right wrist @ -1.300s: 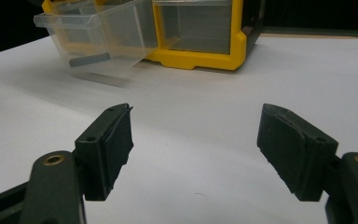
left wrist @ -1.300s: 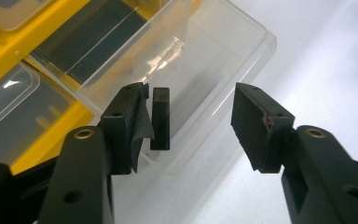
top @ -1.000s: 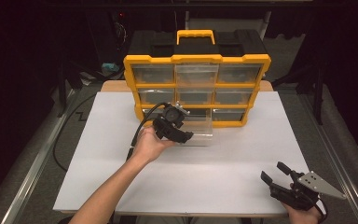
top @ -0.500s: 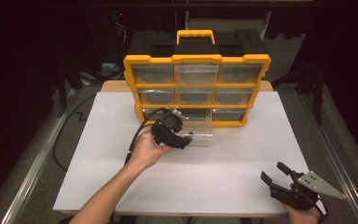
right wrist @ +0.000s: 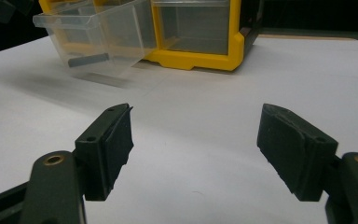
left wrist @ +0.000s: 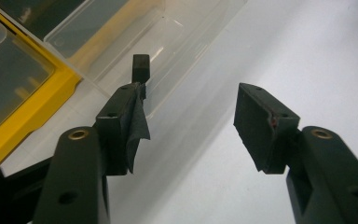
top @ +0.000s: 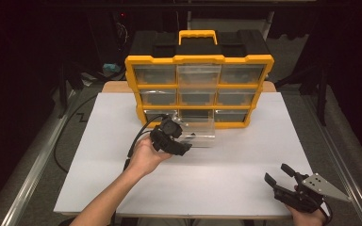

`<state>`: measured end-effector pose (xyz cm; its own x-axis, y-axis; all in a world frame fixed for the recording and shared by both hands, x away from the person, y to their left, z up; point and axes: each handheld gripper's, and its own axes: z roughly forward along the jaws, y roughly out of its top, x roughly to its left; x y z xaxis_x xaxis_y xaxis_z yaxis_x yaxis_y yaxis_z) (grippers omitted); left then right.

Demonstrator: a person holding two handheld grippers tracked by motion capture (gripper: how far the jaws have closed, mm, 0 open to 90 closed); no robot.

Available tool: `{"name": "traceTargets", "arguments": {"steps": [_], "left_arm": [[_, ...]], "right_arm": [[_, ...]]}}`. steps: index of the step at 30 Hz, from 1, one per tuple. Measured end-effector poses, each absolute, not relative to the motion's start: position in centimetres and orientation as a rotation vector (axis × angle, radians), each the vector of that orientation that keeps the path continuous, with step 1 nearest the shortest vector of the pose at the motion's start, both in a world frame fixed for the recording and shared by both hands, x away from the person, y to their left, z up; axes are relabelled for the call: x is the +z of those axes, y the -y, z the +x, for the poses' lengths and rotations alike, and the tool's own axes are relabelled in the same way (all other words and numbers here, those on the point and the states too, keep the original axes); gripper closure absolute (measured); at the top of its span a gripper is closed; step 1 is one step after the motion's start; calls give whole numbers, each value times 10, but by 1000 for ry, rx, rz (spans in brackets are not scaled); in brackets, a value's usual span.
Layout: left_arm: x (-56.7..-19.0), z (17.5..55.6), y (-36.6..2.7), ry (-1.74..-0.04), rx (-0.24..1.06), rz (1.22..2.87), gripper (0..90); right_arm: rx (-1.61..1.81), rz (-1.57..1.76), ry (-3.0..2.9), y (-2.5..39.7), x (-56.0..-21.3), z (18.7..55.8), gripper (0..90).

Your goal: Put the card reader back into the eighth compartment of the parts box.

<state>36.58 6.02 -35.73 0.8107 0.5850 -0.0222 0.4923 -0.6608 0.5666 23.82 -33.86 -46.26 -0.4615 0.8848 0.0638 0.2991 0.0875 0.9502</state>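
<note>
A yellow organizer (top: 199, 59) with clear drawers stands at the back of the white table (top: 245, 155). One clear drawer (top: 200, 133) is pulled out of the bottom middle slot and tilts down in front of it. Inside that drawer (right wrist: 98, 32) lies a small dark piece (right wrist: 87, 59). My left gripper (top: 185, 141) is beside the drawer's left front corner, open, with nothing between its fingers. In the left gripper view the left gripper (left wrist: 191, 100) has the drawer (left wrist: 168, 42) just beyond its left jaw. My right gripper (top: 278, 174) rests open at the near right; in its own view the right gripper (right wrist: 198, 126) points at the organizer (right wrist: 196, 51).
A black cable (top: 139, 136) trails from the left gripper over the table's left half. Metal rails (top: 33, 169) run along both sides of the table. Dark equipment stands behind the organizer.
My left gripper has drawn back a little toward the near edge, beside the pulled-out drawer. The right gripper has stayed in place.
</note>
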Motion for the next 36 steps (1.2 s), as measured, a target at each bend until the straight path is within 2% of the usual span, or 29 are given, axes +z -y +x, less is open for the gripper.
{"name": "traceTargets", "arguments": {"steps": [13, 36], "left_arm": [[-363, 349, -61, -762, 235, 2416, 422], [-377, 341, -83, -818, 245, 2361, 415]], "right_arm": [[1390, 1158, -1825, 338, -463, 238, 269], [1387, 1166, -1830, 338, -463, 239, 269]]}}
